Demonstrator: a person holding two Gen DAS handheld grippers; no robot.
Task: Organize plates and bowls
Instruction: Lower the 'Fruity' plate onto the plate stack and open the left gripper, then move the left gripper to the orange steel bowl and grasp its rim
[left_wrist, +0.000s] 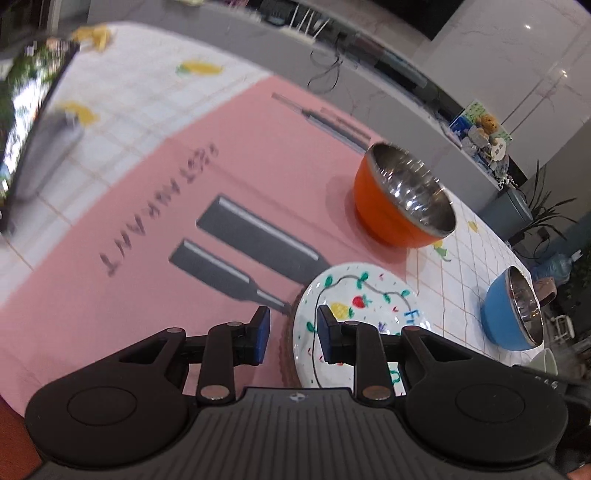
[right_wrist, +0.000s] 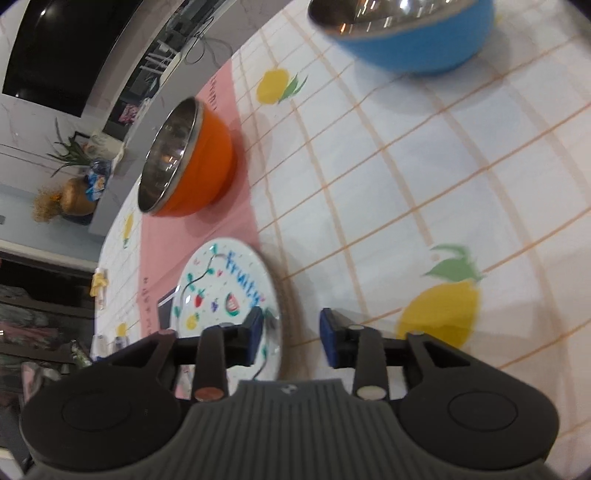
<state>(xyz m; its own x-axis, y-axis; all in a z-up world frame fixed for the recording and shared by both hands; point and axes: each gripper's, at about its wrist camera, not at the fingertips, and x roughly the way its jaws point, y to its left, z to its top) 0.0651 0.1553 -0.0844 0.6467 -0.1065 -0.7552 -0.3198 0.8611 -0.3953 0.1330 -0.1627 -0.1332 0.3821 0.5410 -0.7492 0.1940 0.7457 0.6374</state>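
Observation:
A white plate with fruit drawings (left_wrist: 369, 295) lies at the pink placemat's edge; it also shows in the right wrist view (right_wrist: 225, 284). My left gripper (left_wrist: 293, 334) is open, its jaws standing either side of the plate's left rim, not closed on it. My right gripper (right_wrist: 291, 338) is open, its jaws standing either side of the plate's right rim. An orange steel-lined bowl (left_wrist: 399, 195) stands on the placemat beyond the plate, seen too in the right wrist view (right_wrist: 188, 158). A blue steel-lined bowl (left_wrist: 513, 310) stands on the tablecloth to the right (right_wrist: 402, 33).
The pink placemat (left_wrist: 147, 229) with printed cutlery lies on a checked lemon-print tablecloth (right_wrist: 424, 177). A white cup rim (left_wrist: 546, 360) shows at the right edge. A grey counter (left_wrist: 369, 74) runs behind the table.

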